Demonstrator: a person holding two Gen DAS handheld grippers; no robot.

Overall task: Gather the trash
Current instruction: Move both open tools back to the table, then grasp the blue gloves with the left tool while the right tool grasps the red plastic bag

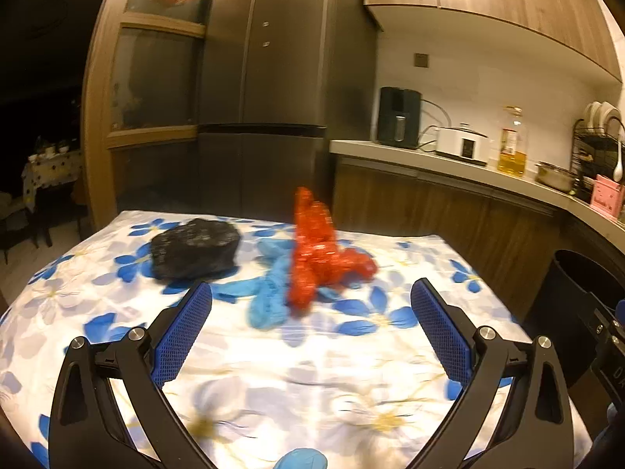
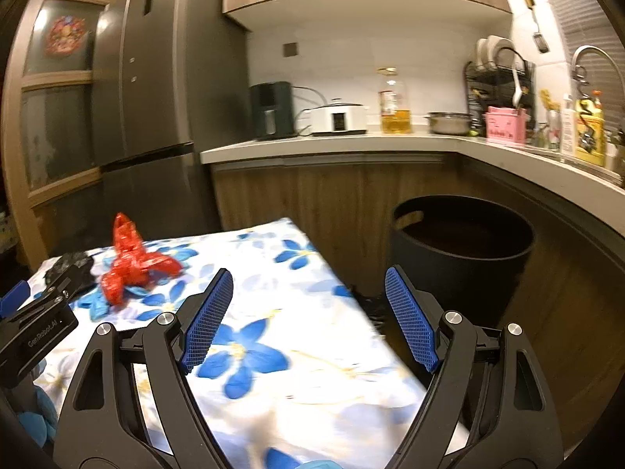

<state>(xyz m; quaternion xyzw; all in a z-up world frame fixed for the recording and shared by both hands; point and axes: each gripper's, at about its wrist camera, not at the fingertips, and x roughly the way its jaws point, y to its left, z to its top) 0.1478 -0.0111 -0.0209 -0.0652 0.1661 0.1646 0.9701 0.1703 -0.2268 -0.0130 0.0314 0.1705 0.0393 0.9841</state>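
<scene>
Starting at the left of the table (image 1: 97,312), which wears a white cloth printed with blue flowers, I see a crumpled black bag (image 1: 195,252) lying toward the far left corner. Just right of it a blue glove (image 1: 269,297) lies flat, and a red plastic bag (image 1: 316,254) sits partly on top of the glove, one end sticking up. All three are blurred.

My left gripper (image 1: 311,297) points across the table at a shallow downward tilt, hanging above the cloth. Its jaws stand wide apart with nothing between the blue pads; the glove and red bag lie ahead of the fingertips, not touched. The black bag is ahead and left of the left finger.

Further right, my right gripper (image 2: 308,291) is tilted down about the same, sitting over the table's right edge. Its jaws are also spread wide and empty: the left finger is over the cloth, the right finger over the floor gap. In this view the left gripper's body shows at the far left edge, beside the red bag (image 2: 129,265).

Right of the table, on the floor near the counter (image 2: 351,142), stands a round dark bin (image 2: 461,250), open at the top and well apart from the trash on the table.
</scene>
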